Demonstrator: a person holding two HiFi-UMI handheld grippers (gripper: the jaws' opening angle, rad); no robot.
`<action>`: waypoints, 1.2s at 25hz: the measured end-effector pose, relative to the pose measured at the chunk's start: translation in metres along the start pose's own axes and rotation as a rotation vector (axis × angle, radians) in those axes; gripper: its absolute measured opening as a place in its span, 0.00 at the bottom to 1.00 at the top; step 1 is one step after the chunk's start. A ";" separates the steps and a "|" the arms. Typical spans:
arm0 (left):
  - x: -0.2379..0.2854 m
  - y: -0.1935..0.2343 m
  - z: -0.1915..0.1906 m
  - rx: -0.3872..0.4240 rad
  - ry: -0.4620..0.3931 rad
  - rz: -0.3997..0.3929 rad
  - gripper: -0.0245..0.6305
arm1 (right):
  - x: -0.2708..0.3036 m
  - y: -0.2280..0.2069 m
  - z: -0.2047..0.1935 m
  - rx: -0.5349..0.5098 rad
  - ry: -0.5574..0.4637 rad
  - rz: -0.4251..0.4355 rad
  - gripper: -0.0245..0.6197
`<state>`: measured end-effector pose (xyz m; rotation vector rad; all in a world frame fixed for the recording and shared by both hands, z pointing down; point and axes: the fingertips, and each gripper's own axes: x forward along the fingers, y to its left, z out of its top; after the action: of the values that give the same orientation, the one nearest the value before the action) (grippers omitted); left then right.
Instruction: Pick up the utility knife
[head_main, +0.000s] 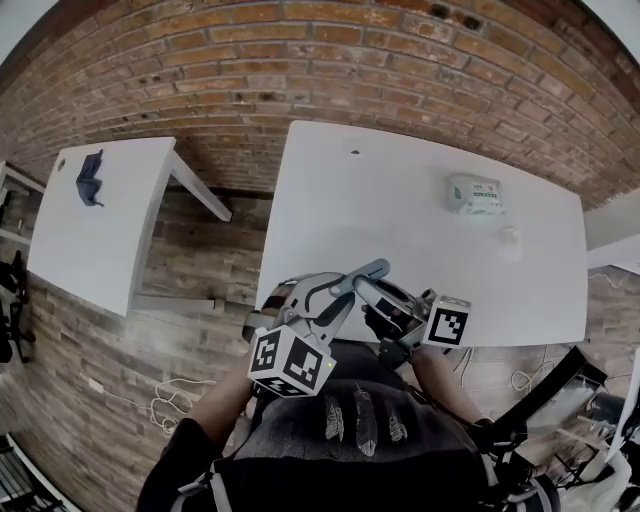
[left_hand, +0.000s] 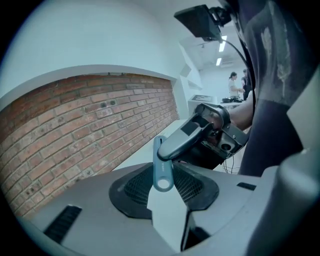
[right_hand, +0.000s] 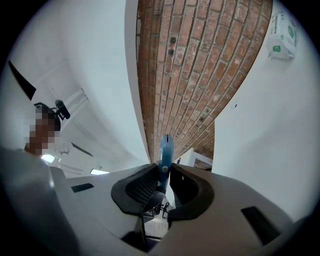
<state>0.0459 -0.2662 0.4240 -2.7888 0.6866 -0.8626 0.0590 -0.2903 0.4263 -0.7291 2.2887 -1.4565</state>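
- Left gripper (left_hand: 162, 174) pinches the utility knife (left_hand: 176, 141) by its looped end, jaws partway closed; your right gripper (right_hand: 163, 172) clamps the other end.
- The knife is held up by the white table (head_main: 400, 220)'s near edge; hold both grips steady.

Small blue item (head_main: 89, 178) on far table (head_main: 110, 235), unidentifiable

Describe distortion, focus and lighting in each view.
Head view: fisheye bows the white table edges and brick courses, corners dark. Left gripper view: utility knife crisp, background hazy, ceiling lights bright. Right gripper view: curved brick, a mosaic patch at left.
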 end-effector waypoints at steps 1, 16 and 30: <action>0.001 0.000 0.001 -0.004 -0.005 -0.010 0.22 | -0.001 0.000 0.002 0.007 -0.012 -0.001 0.15; 0.011 0.004 -0.001 -0.103 -0.033 -0.082 0.22 | -0.010 -0.014 0.021 0.033 -0.093 -0.055 0.15; 0.010 0.008 -0.001 -0.111 -0.034 -0.070 0.22 | -0.010 -0.019 0.029 0.048 -0.114 -0.062 0.15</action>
<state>0.0495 -0.2778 0.4278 -2.9354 0.6541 -0.8104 0.0872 -0.3124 0.4316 -0.8531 2.1565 -1.4533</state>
